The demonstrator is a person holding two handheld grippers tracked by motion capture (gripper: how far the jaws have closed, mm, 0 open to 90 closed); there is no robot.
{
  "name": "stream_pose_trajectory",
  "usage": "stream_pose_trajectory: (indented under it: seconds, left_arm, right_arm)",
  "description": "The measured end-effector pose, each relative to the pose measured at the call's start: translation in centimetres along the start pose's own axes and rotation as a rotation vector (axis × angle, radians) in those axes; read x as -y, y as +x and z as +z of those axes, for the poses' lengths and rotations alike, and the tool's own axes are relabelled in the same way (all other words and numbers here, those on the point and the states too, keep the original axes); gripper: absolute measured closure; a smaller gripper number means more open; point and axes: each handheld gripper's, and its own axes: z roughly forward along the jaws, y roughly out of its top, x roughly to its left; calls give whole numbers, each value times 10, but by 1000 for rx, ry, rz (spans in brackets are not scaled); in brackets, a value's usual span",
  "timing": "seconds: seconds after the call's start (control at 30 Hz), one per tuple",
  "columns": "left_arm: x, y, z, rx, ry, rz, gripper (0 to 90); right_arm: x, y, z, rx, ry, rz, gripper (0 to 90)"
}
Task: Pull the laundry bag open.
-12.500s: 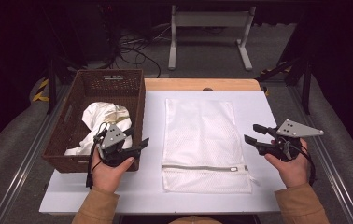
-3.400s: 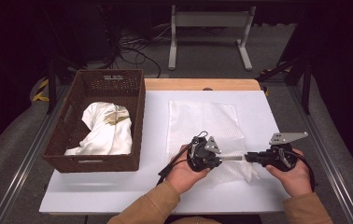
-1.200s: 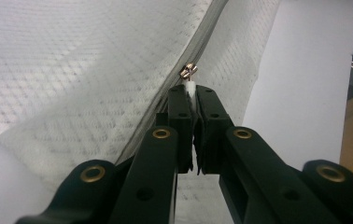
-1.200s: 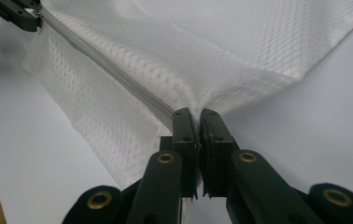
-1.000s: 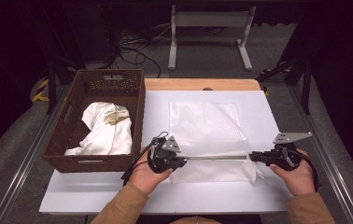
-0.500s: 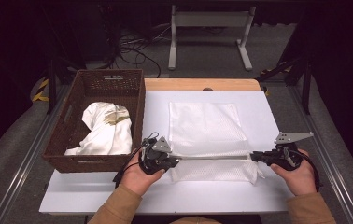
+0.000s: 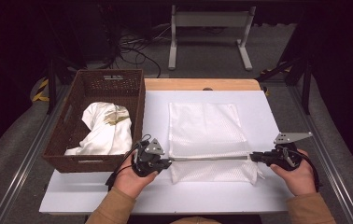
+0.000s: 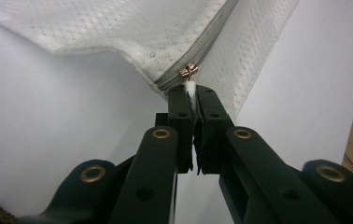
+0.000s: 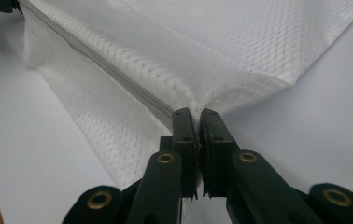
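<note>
White mesh laundry bag (image 7: 206,135) flat on the white table (image 7: 86,196), long axis running away from the person, zipper (image 7: 209,158) end nearest. Zipper line stretched taut straight across, left to right, between both grippers. Left gripper (image 7: 164,163) at the bag's near-left corner, jaws pinched nearly closed on the white zipper pull tab (image 8: 191,88), brass slider (image 8: 188,71) just beyond the tips. Slider sitting at the left end of the grey zipper tape. Right gripper (image 7: 254,157) at the near-right corner, jaws clamped tight on the mesh fabric where the zipper tape ends (image 9: 184,105). Fabric bunching up to a ridge at that grip, a short flap of mesh lying below the zipper line toward the person. Brown wicker basket (image 7: 95,86) off to the left, just beside the left hand (image 7: 130,179), holding a crumpled white garment (image 7: 104,130). Right hand (image 7: 296,175) near the table's right edge.
</note>
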Motion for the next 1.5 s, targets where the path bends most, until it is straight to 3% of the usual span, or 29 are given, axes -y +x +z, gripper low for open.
stream_pose_trajectory:
  seconds: [0.53, 0.87, 1.13, 1.3, 1.37, 1.5]
  left_arm:
    - [9, 5, -2, -2, 23, -31, 866]
    - [12, 1, 7, -57, 8, -45, 862]
    - [13, -6, 2, -80, -17, -51, 740]
    - [9, -20, 4, -16, -40, 24, 707]
    - [7, -26, 8, 20, -28, 72, 679]
    - [6, -32, 19, 63, 5, 119, 604]
  right_arm:
    - [1, -1, 1, -4, 7, 6, 860]
    - [3, 0, 8, 10, 42, 18, 851]
    - [3, -1, 6, 34, 30, 25, 747]
    - [3, -3, -2, 66, -12, 38, 692]
    - [2, -2, -4, 69, -20, 35, 687]
    - [1, -1, -4, 65, -22, 34, 670]
